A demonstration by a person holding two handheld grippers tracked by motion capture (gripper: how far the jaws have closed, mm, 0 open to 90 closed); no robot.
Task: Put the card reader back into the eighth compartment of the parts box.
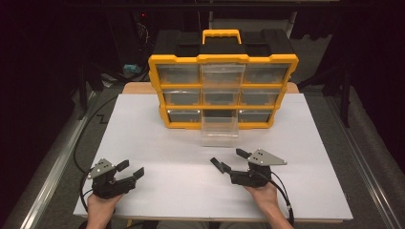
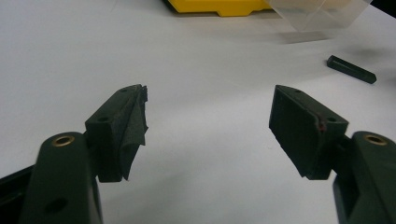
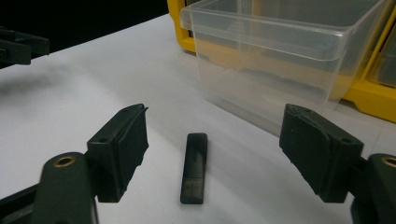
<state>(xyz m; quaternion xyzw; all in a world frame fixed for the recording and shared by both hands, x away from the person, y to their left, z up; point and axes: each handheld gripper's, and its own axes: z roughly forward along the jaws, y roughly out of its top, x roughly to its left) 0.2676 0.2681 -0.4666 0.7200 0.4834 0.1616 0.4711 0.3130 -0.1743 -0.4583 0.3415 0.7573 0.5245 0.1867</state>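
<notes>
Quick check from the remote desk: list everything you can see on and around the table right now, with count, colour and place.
Organiser case: one, yellow and black, far end of the table.
Clear drawer: one, transparent, pulled out onto the white table at the case's bottom middle.
Small stick: one, black, flat on the table between the right gripper's jaws.
Left gripper: black, open, near left.
Right gripper: black, open, near right.
Hands: two, bottom edge.

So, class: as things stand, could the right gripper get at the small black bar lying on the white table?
Probably yes. The right gripper has its jaws wide apart, and the small black bar lies flat between them on the white table. The clear plastic drawer sits beyond it, not in the way.
</notes>
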